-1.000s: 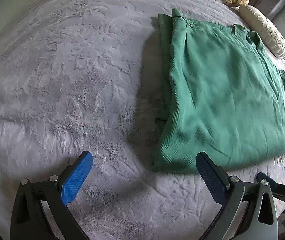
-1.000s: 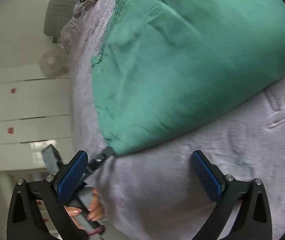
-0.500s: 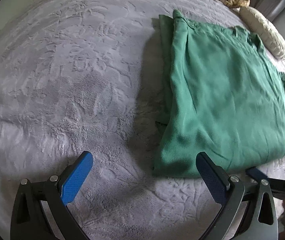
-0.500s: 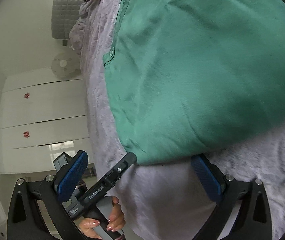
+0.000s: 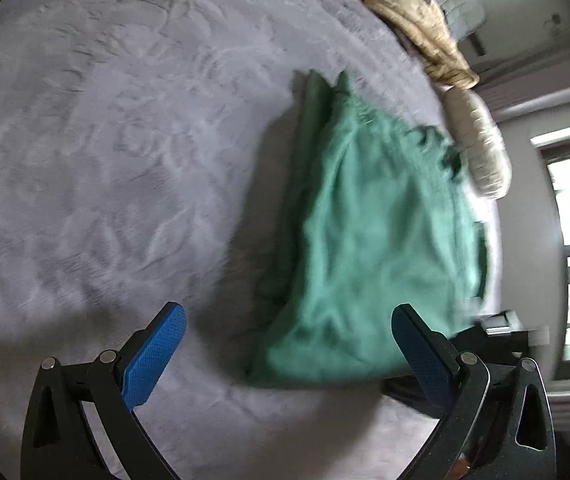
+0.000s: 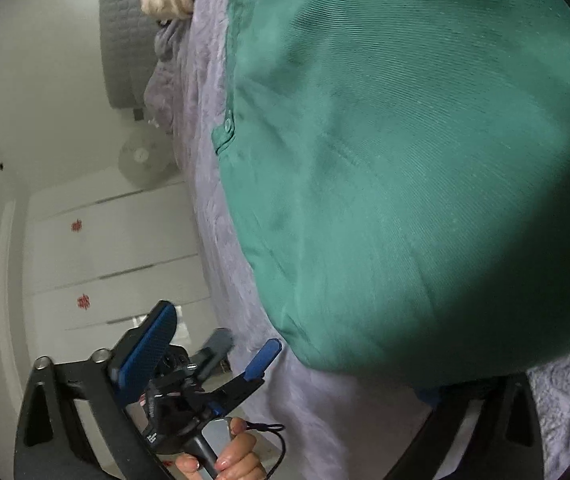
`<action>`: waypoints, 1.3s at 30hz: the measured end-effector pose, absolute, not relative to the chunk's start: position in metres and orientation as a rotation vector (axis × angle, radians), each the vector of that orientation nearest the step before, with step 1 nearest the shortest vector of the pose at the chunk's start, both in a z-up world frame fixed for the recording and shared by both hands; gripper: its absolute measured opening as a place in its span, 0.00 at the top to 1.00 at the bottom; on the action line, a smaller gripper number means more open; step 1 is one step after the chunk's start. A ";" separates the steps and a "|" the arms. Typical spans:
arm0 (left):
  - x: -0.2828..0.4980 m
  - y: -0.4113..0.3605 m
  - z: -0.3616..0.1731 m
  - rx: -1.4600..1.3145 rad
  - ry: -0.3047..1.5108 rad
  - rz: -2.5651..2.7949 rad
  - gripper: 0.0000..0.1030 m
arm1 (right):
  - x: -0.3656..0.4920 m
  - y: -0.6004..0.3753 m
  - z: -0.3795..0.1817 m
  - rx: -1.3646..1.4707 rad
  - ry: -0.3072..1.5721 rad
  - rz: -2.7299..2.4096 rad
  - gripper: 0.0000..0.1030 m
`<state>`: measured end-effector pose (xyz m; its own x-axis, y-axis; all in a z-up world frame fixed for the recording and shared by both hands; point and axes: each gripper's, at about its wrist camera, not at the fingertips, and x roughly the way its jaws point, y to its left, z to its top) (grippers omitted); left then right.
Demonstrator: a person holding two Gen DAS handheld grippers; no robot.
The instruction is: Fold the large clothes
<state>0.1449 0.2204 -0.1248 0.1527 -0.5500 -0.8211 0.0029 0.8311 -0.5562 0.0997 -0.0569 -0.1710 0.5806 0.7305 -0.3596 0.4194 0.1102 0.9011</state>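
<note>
The green garment lies folded into a rough rectangle on the grey bed cover, toward the right side of the bed in the left wrist view.

Nearest the left wrist camera, the left hand-held gripper hangs over the cover with its blue pads spread wide. Nothing is pinched between them. The near corner of the garment lies in line with the gap, and the pads do not touch the cloth. This view is blurred, so fine detail of the fabric cannot be read.

In the right wrist view, the right hand-held gripper sits at the near edge of the garment. Its jaws are closing. The left blue pad is clear of the cloth, beyond the bed's side. The right finger is hidden under the garment's near edge, so that edge lies between the jaws. Contact of the pads with the cloth cannot be confirmed.

A person's hand grips the handle of the left hand-held gripper, seen beside the bed in the right wrist view.

Farther up the garment, a small tab with a button lies at its left edge.

Beyond the garment, a cream pillow rests at the bed's edge. A crumpled beige cloth lies farther back, near the grey quilted headboard.
</note>
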 end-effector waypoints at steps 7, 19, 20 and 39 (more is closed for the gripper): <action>0.179 0.200 -0.140 -0.637 1.421 -0.603 0.00 | 0.105 -0.067 -0.157 1.493 1.025 0.338 0.92; 0.219 0.098 -0.152 -0.463 1.494 -0.742 0.34 | 0.114 -0.076 -0.131 1.363 1.056 0.418 0.92; 0.218 0.089 -0.154 -0.375 1.502 -0.713 0.59 | 0.111 -0.073 -0.137 1.357 1.092 0.422 0.89; 0.194 0.029 -0.052 -0.113 1.229 -0.670 0.82 | 0.088 -0.191 -0.151 0.908 1.238 0.138 0.95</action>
<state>0.1940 0.0288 -0.0523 0.1717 -0.5290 -0.8311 0.4118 0.8049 -0.4273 0.0882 -0.1912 -0.1512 0.3660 0.5490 -0.7514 0.3695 0.6554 0.6588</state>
